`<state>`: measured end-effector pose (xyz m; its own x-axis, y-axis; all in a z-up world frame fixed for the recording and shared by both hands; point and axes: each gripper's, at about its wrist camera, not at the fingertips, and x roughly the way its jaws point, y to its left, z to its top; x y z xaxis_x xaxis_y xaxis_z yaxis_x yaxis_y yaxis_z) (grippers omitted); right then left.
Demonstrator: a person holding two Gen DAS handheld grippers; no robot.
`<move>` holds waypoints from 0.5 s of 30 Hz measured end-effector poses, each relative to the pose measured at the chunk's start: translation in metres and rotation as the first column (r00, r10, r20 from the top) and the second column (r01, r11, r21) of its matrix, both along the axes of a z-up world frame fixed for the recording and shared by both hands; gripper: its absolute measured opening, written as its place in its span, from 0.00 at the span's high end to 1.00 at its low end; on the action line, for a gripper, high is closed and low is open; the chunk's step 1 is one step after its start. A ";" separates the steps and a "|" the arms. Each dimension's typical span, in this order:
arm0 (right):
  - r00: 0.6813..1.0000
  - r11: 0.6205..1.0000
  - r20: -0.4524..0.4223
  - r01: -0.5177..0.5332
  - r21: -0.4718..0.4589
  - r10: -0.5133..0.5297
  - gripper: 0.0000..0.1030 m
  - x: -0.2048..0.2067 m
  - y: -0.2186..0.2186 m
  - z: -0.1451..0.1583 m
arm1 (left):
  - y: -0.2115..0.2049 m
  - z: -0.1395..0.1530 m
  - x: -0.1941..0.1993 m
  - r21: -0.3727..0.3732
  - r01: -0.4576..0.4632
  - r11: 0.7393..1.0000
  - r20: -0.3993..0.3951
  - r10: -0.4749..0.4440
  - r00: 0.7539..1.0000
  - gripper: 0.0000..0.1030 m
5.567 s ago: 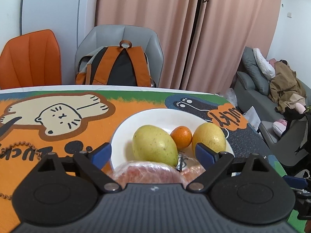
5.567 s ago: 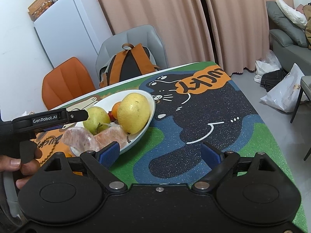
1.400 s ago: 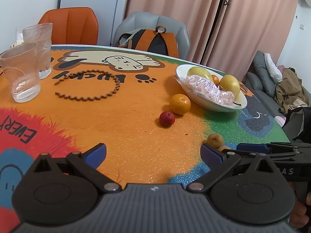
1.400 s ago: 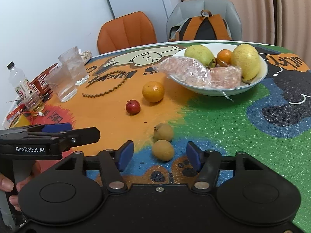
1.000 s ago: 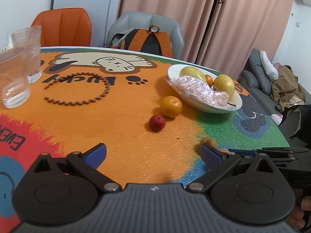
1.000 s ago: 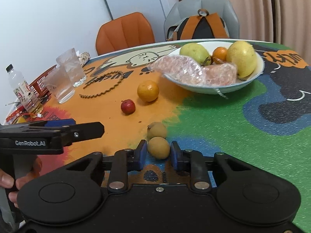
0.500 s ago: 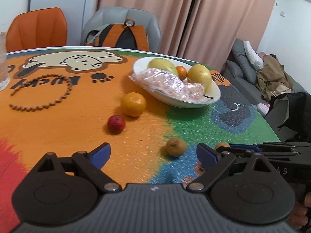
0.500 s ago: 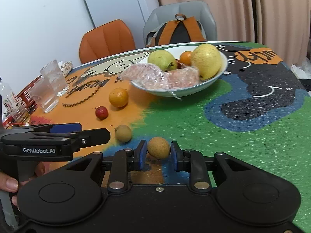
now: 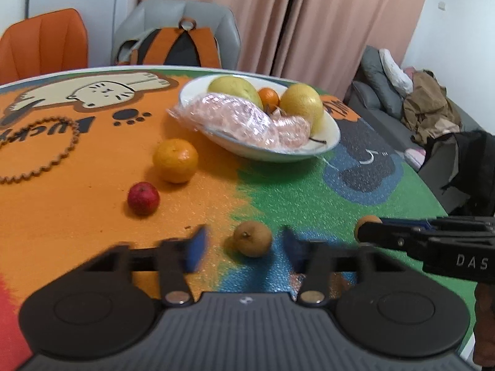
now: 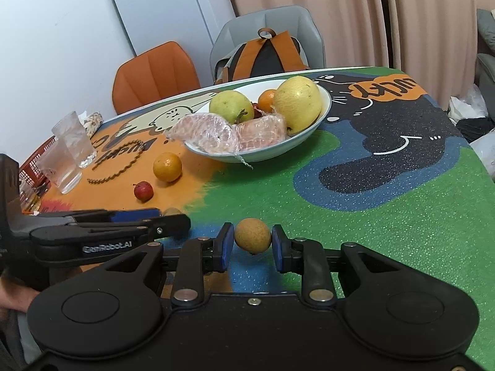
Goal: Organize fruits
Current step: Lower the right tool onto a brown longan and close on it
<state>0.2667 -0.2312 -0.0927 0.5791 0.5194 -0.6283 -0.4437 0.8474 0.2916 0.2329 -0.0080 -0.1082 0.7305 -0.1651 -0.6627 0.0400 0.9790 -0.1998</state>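
A small brown fruit (image 9: pixel 252 242) lies on the mat between the blue pads of my left gripper (image 9: pixel 244 247). Its jaws are closing, blurred, with a gap still on each side of the fruit. My right gripper (image 10: pixel 251 244) is shut on a second small brown fruit (image 10: pixel 252 235), held just above the green mat. In the left wrist view that gripper's fingers (image 9: pixel 402 235) reach in from the right with the fruit (image 9: pixel 366 221) at their tip. The white bowl (image 9: pixel 328 145) holds two yellow-green fruits, a small orange and wrapped pink pieces. An orange (image 9: pixel 175 160) and a small red fruit (image 9: pixel 143 198) lie loose.
Two glasses (image 10: pixel 66 151) and a wooden chain ring (image 9: pixel 46 151) sit at the left of the table. An orange chair (image 10: pixel 154 71) and a grey chair with a backpack (image 10: pixel 266 52) stand behind it. The table edge curves close at the right.
My left gripper has swung right onto the nearer brown fruit and its wide jaws have narrowed around it. My right gripper, shut on the other fruit, has lifted it off the mat.
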 end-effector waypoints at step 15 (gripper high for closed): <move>0.999 1.000 0.038 -0.011 0.023 0.010 0.76 0.015 0.003 0.013 | 0.001 0.024 0.006 0.004 -0.016 1.000 0.065 0.015 0.998 0.75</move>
<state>0.2821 -0.2284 -0.0797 0.5969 0.5397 -0.5937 -0.4636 0.8359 0.2938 0.2386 -0.0074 -0.0845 0.7744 -0.1505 -0.6145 0.0376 0.9805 -0.1928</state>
